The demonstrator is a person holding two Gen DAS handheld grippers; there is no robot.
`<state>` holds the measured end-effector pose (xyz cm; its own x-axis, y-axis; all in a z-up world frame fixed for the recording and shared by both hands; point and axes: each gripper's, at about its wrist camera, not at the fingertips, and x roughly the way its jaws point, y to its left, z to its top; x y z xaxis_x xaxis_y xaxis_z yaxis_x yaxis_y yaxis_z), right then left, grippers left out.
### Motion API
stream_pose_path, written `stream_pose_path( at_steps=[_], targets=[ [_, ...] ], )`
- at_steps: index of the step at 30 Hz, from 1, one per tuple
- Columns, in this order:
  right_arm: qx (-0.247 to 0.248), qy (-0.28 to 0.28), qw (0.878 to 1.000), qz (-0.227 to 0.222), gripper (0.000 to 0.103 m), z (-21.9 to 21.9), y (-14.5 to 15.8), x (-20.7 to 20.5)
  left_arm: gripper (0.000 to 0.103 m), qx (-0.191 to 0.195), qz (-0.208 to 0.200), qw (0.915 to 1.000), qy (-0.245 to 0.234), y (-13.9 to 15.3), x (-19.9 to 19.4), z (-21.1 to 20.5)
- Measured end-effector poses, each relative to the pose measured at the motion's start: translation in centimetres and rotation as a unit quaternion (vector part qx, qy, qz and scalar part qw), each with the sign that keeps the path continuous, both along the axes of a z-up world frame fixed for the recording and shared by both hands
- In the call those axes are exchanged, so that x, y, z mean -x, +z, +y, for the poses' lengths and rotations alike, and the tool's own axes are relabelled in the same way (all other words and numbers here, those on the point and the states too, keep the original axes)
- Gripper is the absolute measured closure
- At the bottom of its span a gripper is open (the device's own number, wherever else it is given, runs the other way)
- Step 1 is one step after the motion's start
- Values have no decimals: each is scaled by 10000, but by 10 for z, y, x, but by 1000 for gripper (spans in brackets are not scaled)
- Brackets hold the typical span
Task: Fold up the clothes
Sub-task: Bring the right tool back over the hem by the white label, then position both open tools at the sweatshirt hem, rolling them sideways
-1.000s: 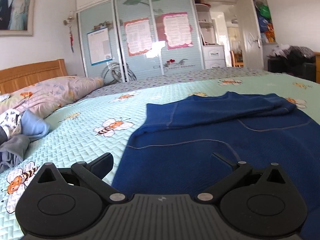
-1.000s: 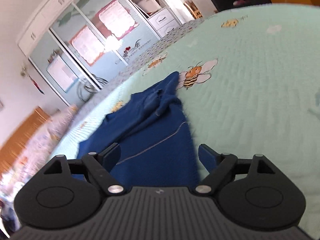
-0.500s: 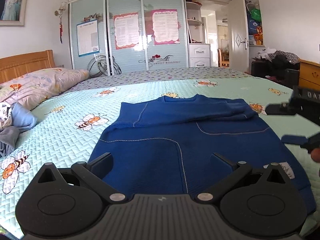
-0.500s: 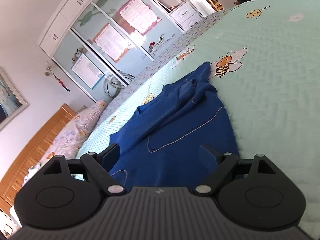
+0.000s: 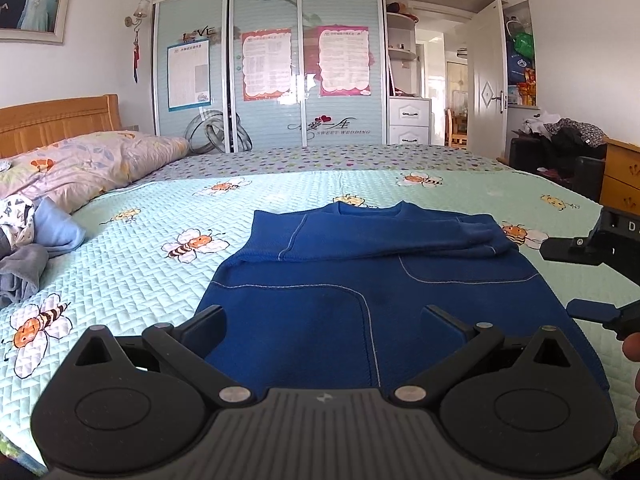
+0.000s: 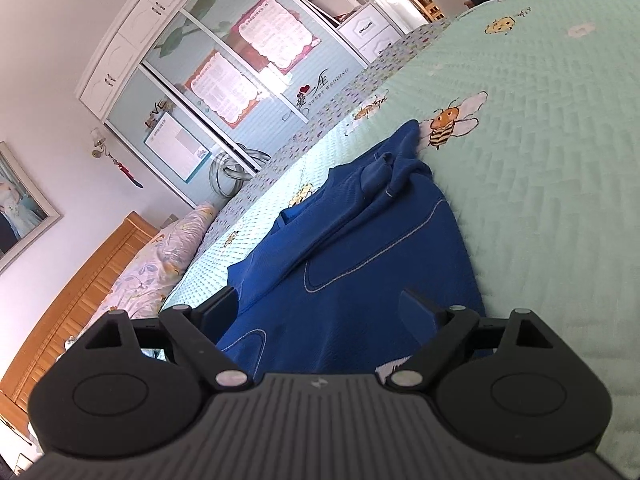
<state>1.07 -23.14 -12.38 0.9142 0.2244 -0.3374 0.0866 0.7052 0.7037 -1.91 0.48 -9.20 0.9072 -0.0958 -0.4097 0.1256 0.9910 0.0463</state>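
With both my left tongs [image 5: 322, 322] and right tongs [image 6: 320, 306] wide and empty, I judge this blue sweater [image 5: 340, 288] soft, floppy, best pinched at its near hem corners.

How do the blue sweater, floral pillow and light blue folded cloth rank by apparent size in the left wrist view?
1. blue sweater, largest by far, though it lies nearest the camera.
2. floral pillow, farther back, so its true size is unsure.
3. light blue folded cloth, smallest, partly cut off at the left edge by other clothes.
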Motion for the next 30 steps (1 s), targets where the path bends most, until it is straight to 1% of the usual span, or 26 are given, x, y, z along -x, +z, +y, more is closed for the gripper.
stream_pose_path(
  at_steps=[5, 13, 18, 23, 30],
  targets=[
    [-28, 7, 9999, 107, 14, 3, -3, -2, 1, 7, 84, 10000, 54, -2, -2, 2],
    [-134, -59, 9996, 239, 14, 1, -9, -2, 1, -152, 258, 9995, 61, -10, -9, 0],
    [-219, -168, 9992, 281, 14, -3, -12, -1, 1, -178, 302, 9994, 34, -13, -12, -1],
    [-255, -142, 9989, 354, 14, -2, -15, -3, 1, -221, 334, 9992, 46, -16, -13, 0],
    [-347, -159, 9988, 300, 14, -2, -16, 0, 1, -372, 299, 9989, -12, -12, -8, -6]
  ],
)
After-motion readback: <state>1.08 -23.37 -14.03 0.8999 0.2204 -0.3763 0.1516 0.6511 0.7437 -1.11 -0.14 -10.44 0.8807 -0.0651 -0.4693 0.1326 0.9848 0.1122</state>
